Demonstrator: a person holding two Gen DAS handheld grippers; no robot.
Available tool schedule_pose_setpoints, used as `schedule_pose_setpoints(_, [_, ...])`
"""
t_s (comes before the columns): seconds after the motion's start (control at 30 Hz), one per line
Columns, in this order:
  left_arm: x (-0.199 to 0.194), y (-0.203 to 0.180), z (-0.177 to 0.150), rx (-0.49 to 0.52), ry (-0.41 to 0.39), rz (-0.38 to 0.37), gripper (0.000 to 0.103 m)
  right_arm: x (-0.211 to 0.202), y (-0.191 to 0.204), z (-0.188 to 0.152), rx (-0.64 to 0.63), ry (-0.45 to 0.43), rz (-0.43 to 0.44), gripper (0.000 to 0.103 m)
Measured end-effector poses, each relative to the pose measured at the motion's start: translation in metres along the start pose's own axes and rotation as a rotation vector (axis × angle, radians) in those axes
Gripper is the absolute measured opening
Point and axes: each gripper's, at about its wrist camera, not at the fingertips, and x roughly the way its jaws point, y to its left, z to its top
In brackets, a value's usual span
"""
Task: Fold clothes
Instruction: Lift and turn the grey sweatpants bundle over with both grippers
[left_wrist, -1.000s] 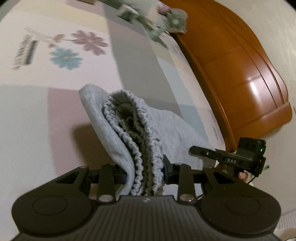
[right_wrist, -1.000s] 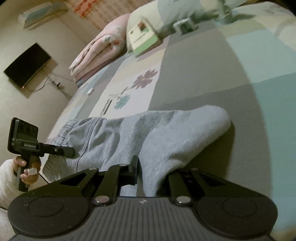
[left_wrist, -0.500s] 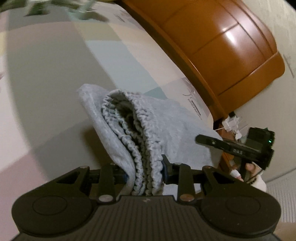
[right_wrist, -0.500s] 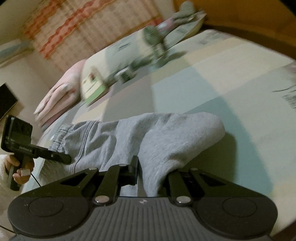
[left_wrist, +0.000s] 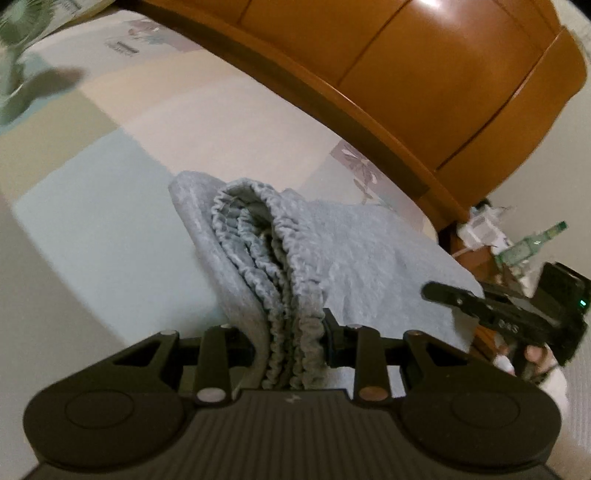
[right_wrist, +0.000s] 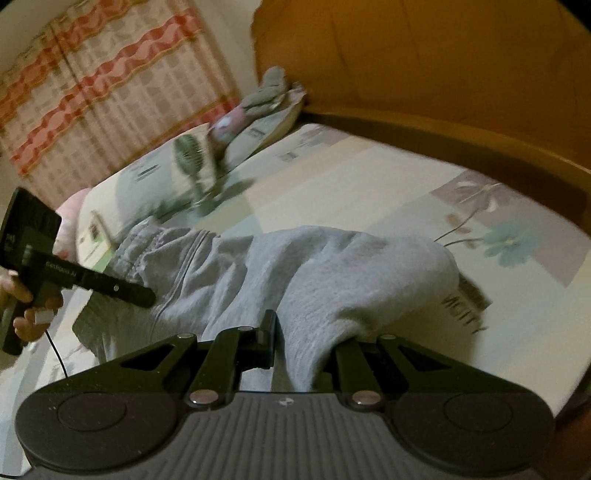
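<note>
A pair of grey sweatpants (left_wrist: 332, 251) hangs stretched between both grippers just above the patchwork bedspread (left_wrist: 92, 221). My left gripper (left_wrist: 291, 332) is shut on the bunched elastic waistband (left_wrist: 258, 236). The other end of the grey sweatpants (right_wrist: 332, 266) is pinched in my right gripper (right_wrist: 306, 343), which is shut on a fold of the fabric. In the left wrist view the right gripper (left_wrist: 517, 314) shows at the far right in a person's hand. In the right wrist view the left gripper (right_wrist: 74, 273) shows at the left, beside the waistband.
A curved orange wooden headboard (left_wrist: 424, 74) runs along the bed's far edge. A small green fan (right_wrist: 192, 162), pillows (right_wrist: 266, 122) and a folded pink blanket (right_wrist: 70, 221) sit at the bed's far end. A bottle (left_wrist: 528, 243) stands beyond the bed corner. Patterned curtains (right_wrist: 92, 85) hang behind.
Both grippers have swung round with the sweatpants still held, from facing along the bed toward the headboard side. The fabric keeps the same hold in each gripper.
</note>
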Motion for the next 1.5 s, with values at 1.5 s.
schedule_pose_setpoints(1.5, [0.058, 0.008, 0.172, 0.101, -0.032, 0.155, 0.054, 0.045, -0.019, -0.018, 0.249, -0.053, -0.064, 0.012])
